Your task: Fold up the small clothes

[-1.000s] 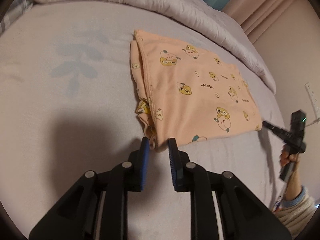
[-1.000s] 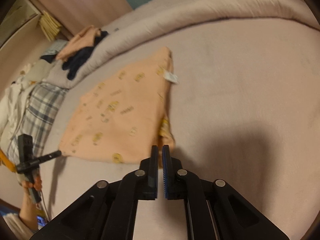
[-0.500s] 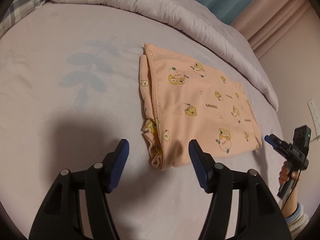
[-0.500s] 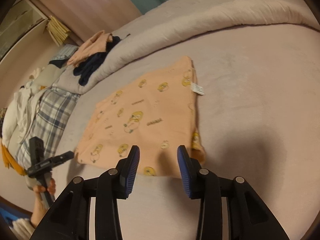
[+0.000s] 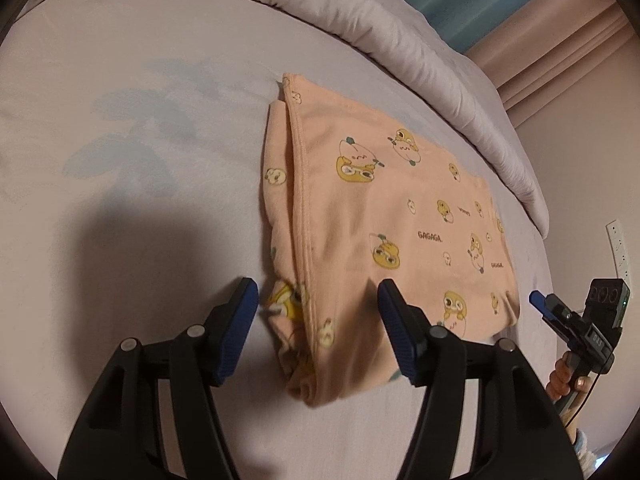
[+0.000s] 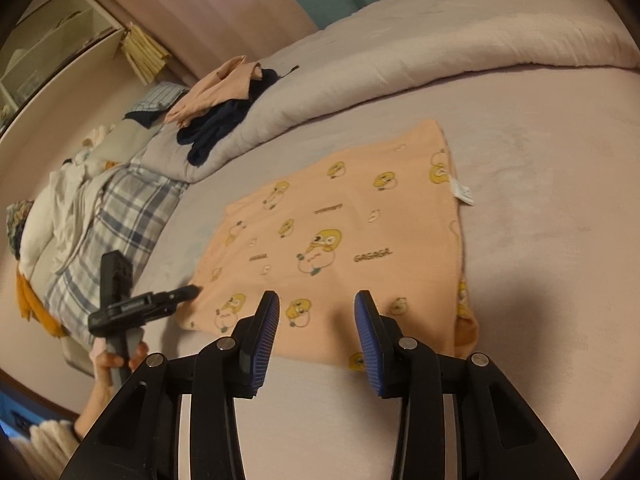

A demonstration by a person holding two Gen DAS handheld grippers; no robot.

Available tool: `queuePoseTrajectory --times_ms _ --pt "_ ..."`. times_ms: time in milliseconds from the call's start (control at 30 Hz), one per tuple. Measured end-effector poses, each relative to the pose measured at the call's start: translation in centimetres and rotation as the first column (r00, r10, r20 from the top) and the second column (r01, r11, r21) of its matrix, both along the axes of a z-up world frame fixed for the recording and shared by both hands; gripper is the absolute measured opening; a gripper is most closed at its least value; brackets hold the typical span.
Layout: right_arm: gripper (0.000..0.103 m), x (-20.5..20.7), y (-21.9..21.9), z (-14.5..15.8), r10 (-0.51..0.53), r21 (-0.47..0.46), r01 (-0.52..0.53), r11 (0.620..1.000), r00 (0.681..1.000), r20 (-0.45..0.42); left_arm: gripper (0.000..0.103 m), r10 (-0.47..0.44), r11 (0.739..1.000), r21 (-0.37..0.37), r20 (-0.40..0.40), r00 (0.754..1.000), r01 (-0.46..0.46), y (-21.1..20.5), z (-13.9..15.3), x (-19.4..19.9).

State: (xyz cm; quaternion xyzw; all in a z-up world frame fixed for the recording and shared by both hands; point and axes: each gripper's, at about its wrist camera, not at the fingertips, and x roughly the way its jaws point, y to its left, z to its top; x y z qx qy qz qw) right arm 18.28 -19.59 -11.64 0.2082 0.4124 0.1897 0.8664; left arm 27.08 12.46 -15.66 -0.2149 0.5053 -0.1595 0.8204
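Item: folded peach garment (image 5: 384,236), flat on the bed (image 5: 140,160); I see my left tool (image 5: 318,320) apart over its near corner, my right tool (image 6: 316,320) apart over its near edge, neither gripping.

Soft matt cloth garment (image 5: 384,216), ribbed tongs pads (image 6: 264,332) — rubbery

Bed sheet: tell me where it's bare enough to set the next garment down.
Bare sheet lies beyond the hemmed edge of the folded peach garment, out to the rolled duvet. Another bare stretch runs past the garment's tag edge. Crowded: clothes pile on the duvet, and the plaid bedding.
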Motion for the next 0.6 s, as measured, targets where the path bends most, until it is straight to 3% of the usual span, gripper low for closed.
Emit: queuePoseTrajectory --times_ms 100,300,600 --pt "0.039 0.2 0.3 -0.1 0.012 0.008 -0.012 1.000 1.000 0.000 0.062 0.002 1.000 -0.013 0.004 1.000 -0.002 0.0 -0.2 0.7" --pt "0.039 0.8 1.7 -0.7 0.042 0.027 -0.042 0.999 0.999 -0.004 0.060 0.030 0.988 -0.149 -0.007 1.000 -0.031 0.7 -0.9 2.8" --pt "0.039 5.6 6.4 -1.3 0.104 -0.059 -0.105 0.993 0.994 -0.013 0.059 0.048 0.970 -0.238 -0.038 0.998 -0.056 -0.4 -1.2 6.2"
